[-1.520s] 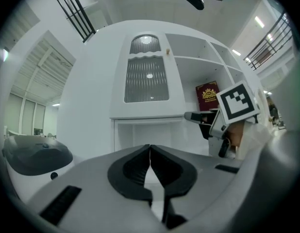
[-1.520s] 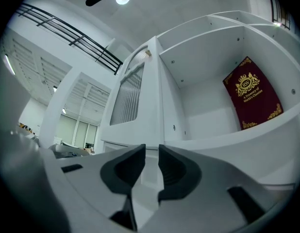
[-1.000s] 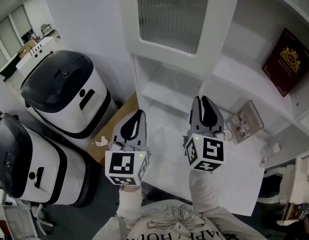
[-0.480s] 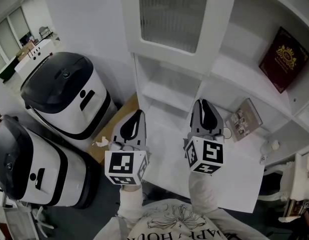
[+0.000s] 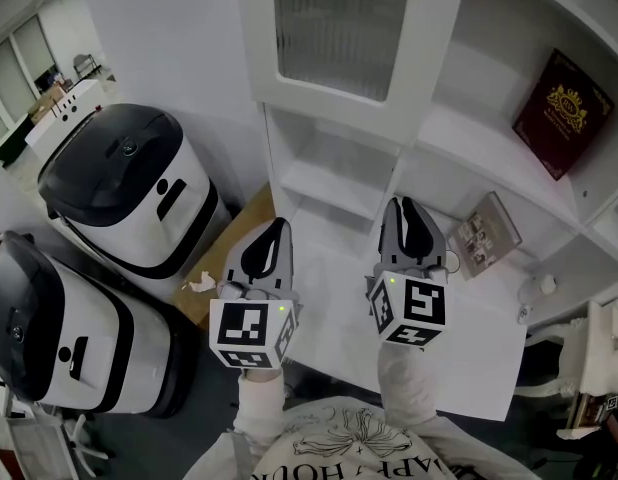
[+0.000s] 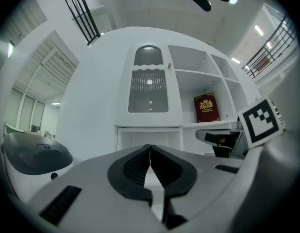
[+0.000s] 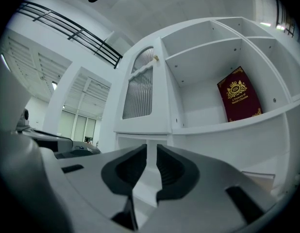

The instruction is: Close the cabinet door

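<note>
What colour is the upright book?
The book is dark red with a gold crest; clearest in the right gripper view.

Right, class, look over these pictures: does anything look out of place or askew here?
A crumpled paper scrap lies on the brown surface beside the white cabinet, like litter. A booklet lies askew on its counter.

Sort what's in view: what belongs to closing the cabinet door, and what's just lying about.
For the job:
- cabinet door
- left gripper, jaws together
- right gripper, jaws slightly apart, empty

Lying about:
- red book
- booklet
- crumpled paper
- two black-and-white machines
</note>
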Available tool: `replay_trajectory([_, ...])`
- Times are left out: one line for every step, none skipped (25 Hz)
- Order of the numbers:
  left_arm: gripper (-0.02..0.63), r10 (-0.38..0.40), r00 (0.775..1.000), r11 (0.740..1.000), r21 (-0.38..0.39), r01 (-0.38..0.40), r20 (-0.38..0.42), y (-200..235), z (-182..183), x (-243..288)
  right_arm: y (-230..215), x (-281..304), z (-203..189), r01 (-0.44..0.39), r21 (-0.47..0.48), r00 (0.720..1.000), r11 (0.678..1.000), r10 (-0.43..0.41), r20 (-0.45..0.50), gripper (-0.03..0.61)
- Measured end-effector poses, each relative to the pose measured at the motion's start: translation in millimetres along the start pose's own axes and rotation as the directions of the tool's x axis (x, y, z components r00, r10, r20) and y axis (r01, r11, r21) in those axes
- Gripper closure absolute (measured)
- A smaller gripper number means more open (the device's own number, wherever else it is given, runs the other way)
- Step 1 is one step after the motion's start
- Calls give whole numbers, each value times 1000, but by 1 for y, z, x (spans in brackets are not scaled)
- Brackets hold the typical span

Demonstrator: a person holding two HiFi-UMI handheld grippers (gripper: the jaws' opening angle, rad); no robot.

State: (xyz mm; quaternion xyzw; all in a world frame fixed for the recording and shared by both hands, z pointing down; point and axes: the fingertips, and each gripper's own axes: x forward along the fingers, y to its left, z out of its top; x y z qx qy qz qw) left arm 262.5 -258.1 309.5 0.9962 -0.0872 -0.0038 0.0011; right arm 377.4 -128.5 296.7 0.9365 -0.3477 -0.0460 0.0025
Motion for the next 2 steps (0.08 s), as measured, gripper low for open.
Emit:
replay_trajectory([609,-1,1000,1000,0,1,-1,0,0,0,1,-1,0,-2,-2,1000,1000,2,-1,522])
replay_trajectory([609,-1,1000,1000,0,1,-1,-1,0,-1,1,-1,0,-4,-5,1000,1000,4,-2,522])
